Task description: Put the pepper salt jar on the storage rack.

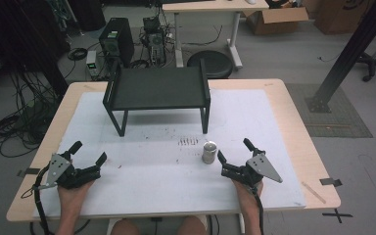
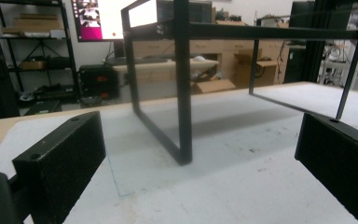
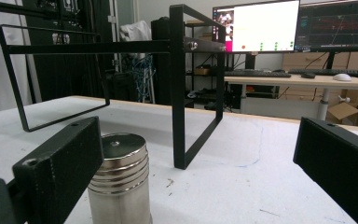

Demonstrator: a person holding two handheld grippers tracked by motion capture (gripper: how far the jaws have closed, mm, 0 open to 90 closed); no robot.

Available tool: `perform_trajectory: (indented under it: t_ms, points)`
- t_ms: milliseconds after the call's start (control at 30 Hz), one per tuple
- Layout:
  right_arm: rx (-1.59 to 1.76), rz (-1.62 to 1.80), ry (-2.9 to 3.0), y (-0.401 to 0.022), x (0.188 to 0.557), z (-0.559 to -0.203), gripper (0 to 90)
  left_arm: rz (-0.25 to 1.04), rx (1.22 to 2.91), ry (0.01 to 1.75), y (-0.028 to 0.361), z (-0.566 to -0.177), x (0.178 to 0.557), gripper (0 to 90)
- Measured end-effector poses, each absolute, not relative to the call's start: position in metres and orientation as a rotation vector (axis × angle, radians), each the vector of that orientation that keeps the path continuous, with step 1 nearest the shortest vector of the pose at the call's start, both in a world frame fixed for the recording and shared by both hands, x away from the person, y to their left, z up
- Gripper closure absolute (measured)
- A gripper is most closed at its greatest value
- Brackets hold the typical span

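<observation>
In the high view, a small metal canister (image 1: 209, 152) stands upright on the white mat (image 1: 152, 171), in front of the black metal rack (image 1: 157, 89) and nearer that rack's right front leg. The right gripper (image 1: 233, 151) lies just to the canister's right, its jaws spread wide and empty, the nearer jaw close beside the can; the hand rests low on the mat, forearm coming straight in. The left gripper (image 1: 88, 151) sits well off to the canister's left, jaws likewise parted and holding nothing, angled toward the rack.

In the left gripper view, the two black jaws stand far apart with bare mat between them, pointing level at the rack's near left leg (image 2: 183, 93).

In the right gripper view, the canister (image 3: 119, 179) stands just behind the left jaw, not squarely between the pads. It looks like polished steel with ribbed rings near the lidded top: rigid, probably fairly light, and slick, so likely to slip or tip. The best hold seems to be across the ribbed band, after shifting the gripper sideways to centre it.
</observation>
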State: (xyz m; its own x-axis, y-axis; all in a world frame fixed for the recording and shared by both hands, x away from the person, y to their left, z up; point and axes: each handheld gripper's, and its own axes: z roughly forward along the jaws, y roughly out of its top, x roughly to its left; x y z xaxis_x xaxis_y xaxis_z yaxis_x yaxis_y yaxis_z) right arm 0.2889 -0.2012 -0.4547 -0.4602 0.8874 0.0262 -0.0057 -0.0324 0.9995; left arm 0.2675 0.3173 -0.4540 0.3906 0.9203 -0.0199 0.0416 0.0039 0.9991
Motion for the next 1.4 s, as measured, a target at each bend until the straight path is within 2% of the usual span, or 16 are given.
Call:
perform_trajectory:
  t_ms: [1067,1400]
  points:
    - [1.013,1.625,1.464,-0.212,0.288,-0.454,1.3,0.880,1.400,0.940,0.317,-0.454,0.268,3.1]
    - [0.949,1.564,1.555,-0.228,0.277,-0.436,1.6,0.881,1.401,0.940,0.317,-0.454,0.268,3.3]
